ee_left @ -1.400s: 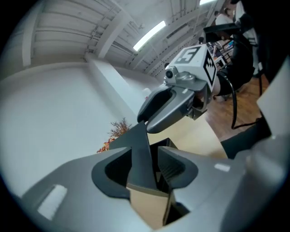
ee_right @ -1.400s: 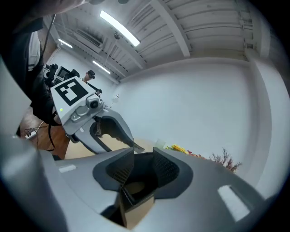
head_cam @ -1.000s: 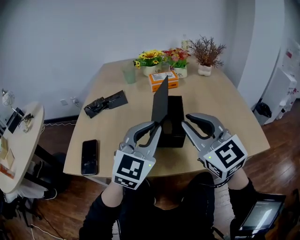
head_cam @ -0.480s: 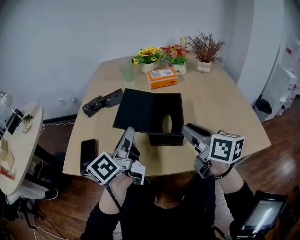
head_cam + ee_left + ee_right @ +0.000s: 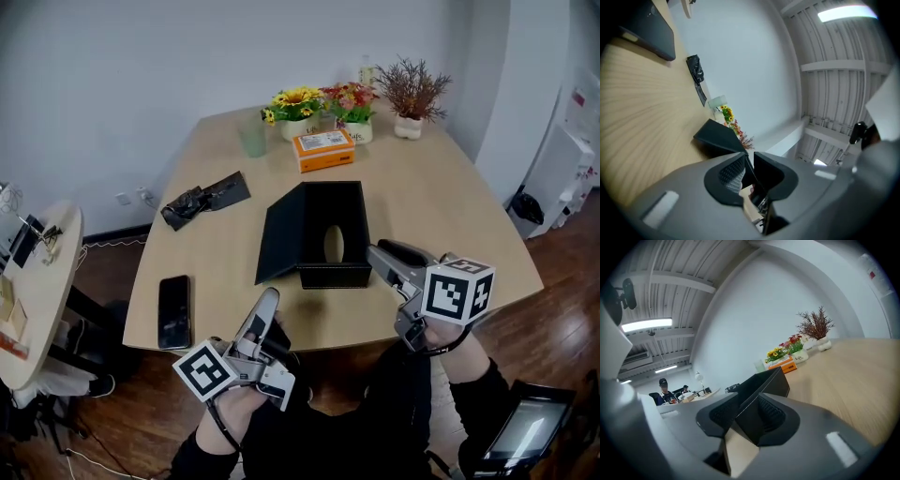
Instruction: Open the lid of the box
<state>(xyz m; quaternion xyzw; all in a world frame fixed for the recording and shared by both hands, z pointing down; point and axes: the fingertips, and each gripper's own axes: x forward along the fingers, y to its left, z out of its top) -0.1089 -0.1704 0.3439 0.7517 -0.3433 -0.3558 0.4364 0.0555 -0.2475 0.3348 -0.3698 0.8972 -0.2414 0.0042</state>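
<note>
The black box (image 5: 335, 276) stands mid-table with its lid (image 5: 279, 234) swung over to the left and slanting up from the tabletop. An oval hole shows inside. My left gripper (image 5: 271, 298) is at the near table edge, well short of the box and lid (image 5: 719, 136). Its jaws (image 5: 749, 154) have just been opening to a thin slit, with nothing between them. My right gripper (image 5: 377, 258) is beside the box's front right corner. Its jaws (image 5: 747, 395) have just been opening and hold nothing, and the box (image 5: 764, 380) shows beyond them.
A black phone (image 5: 175, 311) lies near the front left edge and a crumpled black bag (image 5: 202, 200) further back. An orange carton (image 5: 323, 150), a cup (image 5: 251, 141), flower pots (image 5: 295, 117) and a dried plant (image 5: 410, 127) line the far edge. A round side table (image 5: 37, 281) stands to the left.
The lid stood upright in my left gripper, which let it go, then rolled and drew back down to the table edge. The lid fell left. My right gripper sank and widened.
</note>
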